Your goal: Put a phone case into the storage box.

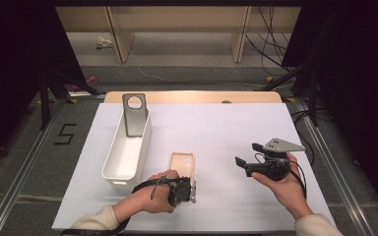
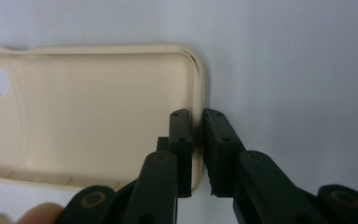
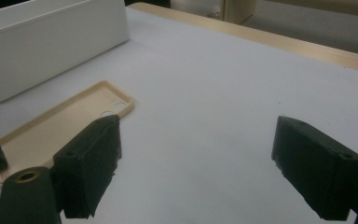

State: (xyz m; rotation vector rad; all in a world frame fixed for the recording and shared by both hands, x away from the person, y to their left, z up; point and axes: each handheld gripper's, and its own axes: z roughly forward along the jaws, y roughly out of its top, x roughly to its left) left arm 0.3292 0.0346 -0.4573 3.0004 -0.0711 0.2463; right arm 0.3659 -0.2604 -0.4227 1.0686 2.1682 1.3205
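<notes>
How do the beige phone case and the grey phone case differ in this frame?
The beige phone case lies flat on the white table cover, hollow side up; the grey phone case stands upright, leaning in the far end of the white bin. The left gripper has its jaws on the beige case's near edge; nothing touches the grey one. The grey case's camera hole is a large circle, the beige one's smaller. Both are empty.

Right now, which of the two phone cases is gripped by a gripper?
The beige phone case lying flat on the table; the left gripper pinches its side wall. The grey phone case stands untouched in the white bin.
</notes>
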